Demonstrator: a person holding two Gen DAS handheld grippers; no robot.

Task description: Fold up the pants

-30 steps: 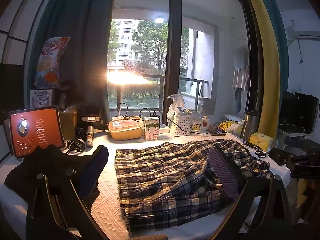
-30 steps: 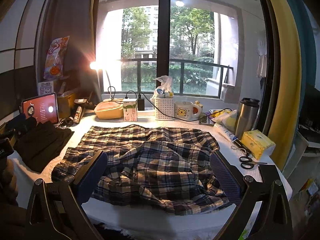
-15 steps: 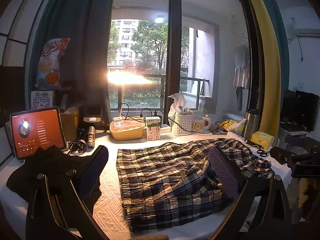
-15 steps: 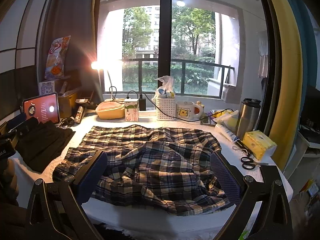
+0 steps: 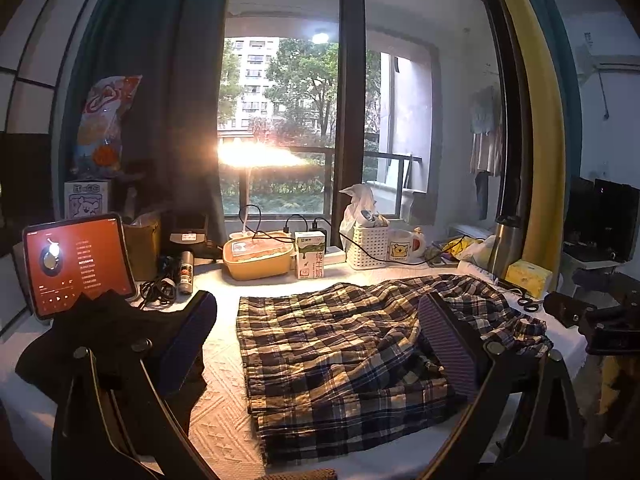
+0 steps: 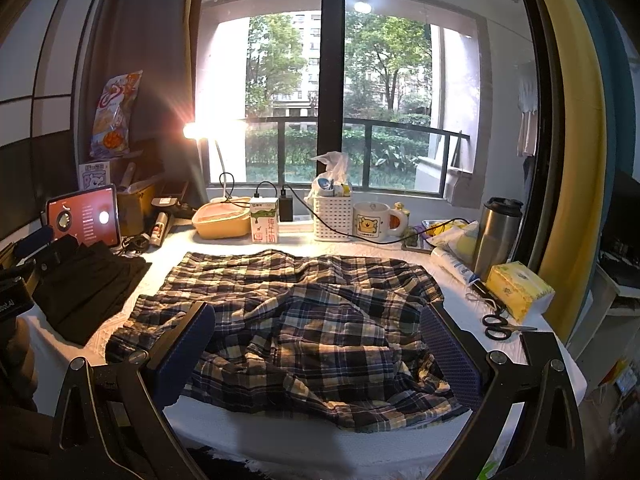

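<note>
Rumpled plaid pants (image 6: pixel 296 320) sprawl across the white quilted worktop (image 5: pixel 224 420), both the left gripper (image 5: pixel 316 336) and right gripper (image 6: pixel 320 340) spread wide, holding nothing.

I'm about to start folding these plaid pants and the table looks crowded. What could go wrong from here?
1. The scissors lie right beside the right edge of the pants; a lifted leg could snag or sweep them off the table.
2. The near hem reaches the table's front edge, so the pants may slide off when pulled.
3. The black clothes lie close on the left; the left tool, open above them, might catch them instead.
</note>
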